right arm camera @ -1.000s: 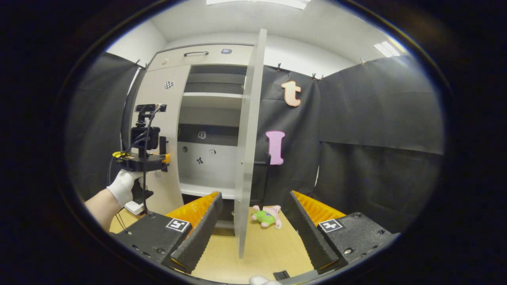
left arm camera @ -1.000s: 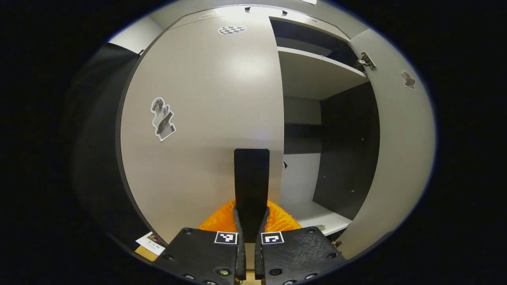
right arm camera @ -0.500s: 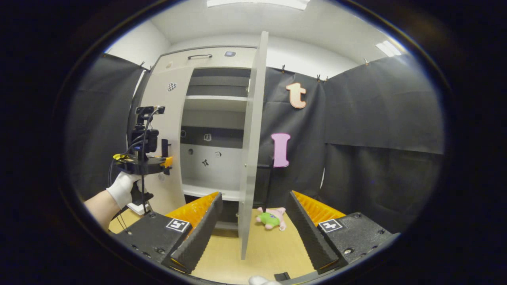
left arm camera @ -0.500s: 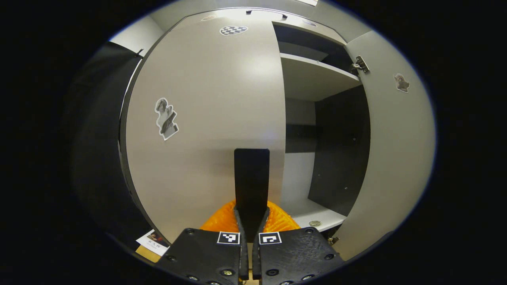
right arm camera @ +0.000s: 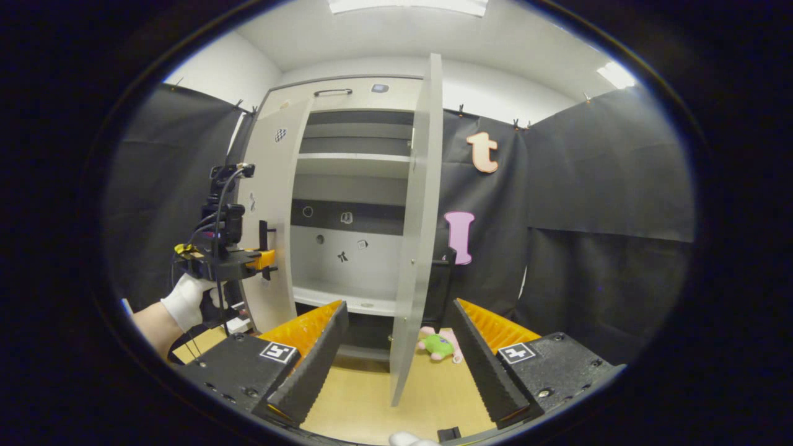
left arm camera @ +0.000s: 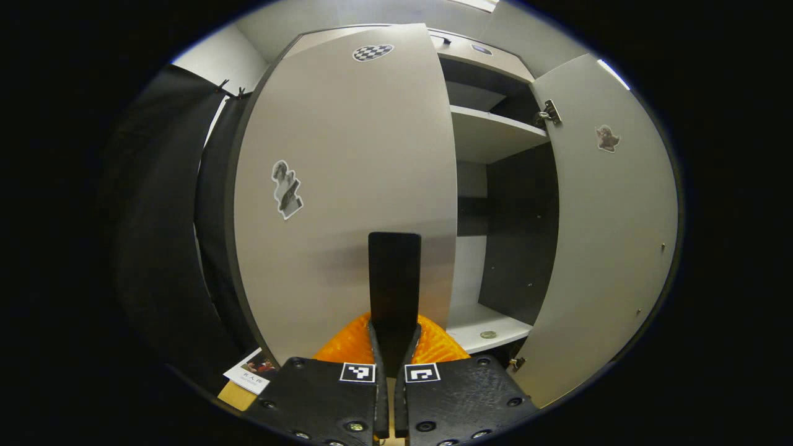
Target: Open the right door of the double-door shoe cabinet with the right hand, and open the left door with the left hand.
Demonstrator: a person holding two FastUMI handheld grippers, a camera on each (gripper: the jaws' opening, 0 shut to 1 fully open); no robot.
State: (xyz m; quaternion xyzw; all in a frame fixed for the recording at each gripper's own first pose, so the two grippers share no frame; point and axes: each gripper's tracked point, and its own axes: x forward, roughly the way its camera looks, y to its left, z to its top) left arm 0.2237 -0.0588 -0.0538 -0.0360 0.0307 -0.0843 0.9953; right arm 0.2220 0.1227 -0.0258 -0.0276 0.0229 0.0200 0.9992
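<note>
Fingers of the left gripper [left arm camera: 391,337] clamp on the black handle [left arm camera: 394,279] of the partly open left door [left arm camera: 347,186], while the right gripper [right arm camera: 396,347] hangs with jaws wide apart before the right door [right arm camera: 421,217], which stands swung out from the shoe cabinet [right arm camera: 347,161].

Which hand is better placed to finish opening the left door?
Left. The left tongs are shut on the left door's handle, with that door partly swung out. The right tongs hang open, holding nothing, facing the right door, already wide open.
</note>
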